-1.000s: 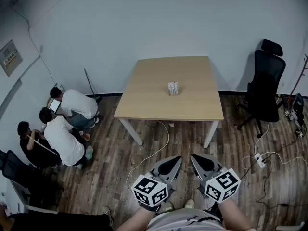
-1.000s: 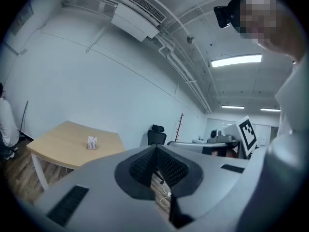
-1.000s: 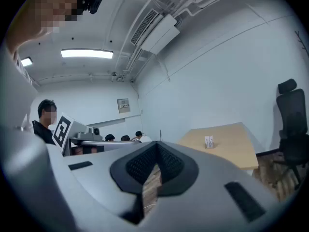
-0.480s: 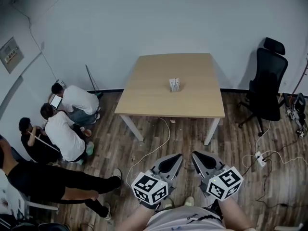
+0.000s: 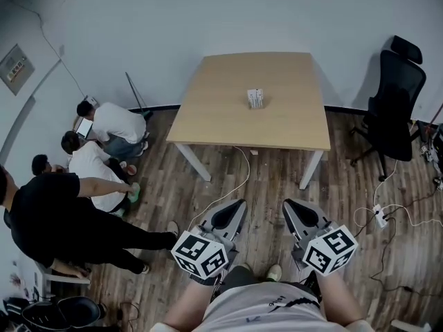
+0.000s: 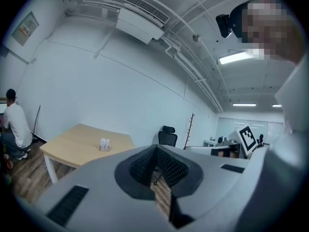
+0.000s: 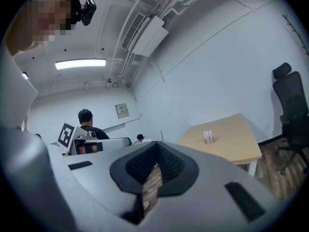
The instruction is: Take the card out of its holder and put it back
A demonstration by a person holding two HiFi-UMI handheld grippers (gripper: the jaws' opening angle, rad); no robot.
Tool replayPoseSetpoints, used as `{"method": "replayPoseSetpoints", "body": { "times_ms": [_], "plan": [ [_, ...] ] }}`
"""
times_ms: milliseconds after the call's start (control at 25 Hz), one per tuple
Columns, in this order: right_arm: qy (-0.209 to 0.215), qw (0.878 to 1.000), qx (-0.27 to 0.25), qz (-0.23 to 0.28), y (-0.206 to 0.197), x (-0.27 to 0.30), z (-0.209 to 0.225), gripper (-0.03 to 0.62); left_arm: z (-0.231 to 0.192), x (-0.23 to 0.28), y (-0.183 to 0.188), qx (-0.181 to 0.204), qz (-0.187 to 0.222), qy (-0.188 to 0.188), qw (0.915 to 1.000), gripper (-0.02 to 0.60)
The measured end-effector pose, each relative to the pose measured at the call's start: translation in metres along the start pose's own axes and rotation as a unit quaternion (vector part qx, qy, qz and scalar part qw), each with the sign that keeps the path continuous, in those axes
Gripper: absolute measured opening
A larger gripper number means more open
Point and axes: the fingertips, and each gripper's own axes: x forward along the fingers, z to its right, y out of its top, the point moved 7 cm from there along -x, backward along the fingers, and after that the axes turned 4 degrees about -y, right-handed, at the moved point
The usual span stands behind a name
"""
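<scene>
A small white card holder [image 5: 255, 98] with a card in it stands upright near the middle of the light wooden table [image 5: 228, 126], far ahead of me. It also shows as a small white block in the left gripper view [image 6: 104, 144] and the right gripper view [image 7: 208, 136]. My left gripper [image 5: 235, 205] and right gripper [image 5: 293, 205] are held side by side above the wooden floor, well short of the table. Both are shut with nothing between their jaws; only floor shows through the slits [image 6: 157, 178] [image 7: 152, 173].
A black office chair [image 5: 396, 95] stands right of the table. A power strip [image 5: 379, 216] and cables lie on the floor at right, and a white cable [image 5: 232, 189] runs under the table. Two people crouch at the left wall [image 5: 104, 126]; another in black [image 5: 48, 220] stands nearer.
A person in black has walked in at the left. The table and card holder sit higher in the head view, and both grippers have shifted a little, still shut.
</scene>
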Motion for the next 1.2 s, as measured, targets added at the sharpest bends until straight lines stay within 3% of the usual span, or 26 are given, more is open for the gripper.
{"method": "replayPoseSetpoints", "body": {
  "times_ms": [160, 400, 960, 1200],
  "plan": [
    [0.008, 1.0, 0.003, -0.003, 0.001, 0.011, 0.006, 0.012, -0.017, 0.002, 0.004, 0.001, 0.0, 0.019, 0.9998, 0.012],
    [0.002, 1.0, 0.006, -0.012, 0.007, 0.054, 0.025, 0.012, -0.059, 0.029, 0.013, 0.003, -0.002, 0.014, 0.9999, 0.012],
    [-0.059, 0.998, -0.006, 0.003, 0.043, 0.215, 0.049, 0.012, -0.222, 0.123, 0.059, 0.037, -0.022, -0.06, 0.9972, 0.012],
    [-0.08, 0.997, 0.005, -0.008, 0.042, 0.258, 0.074, 0.012, -0.271, 0.165, 0.054, 0.02, -0.04, -0.078, 0.9959, 0.012]
  ]
}}
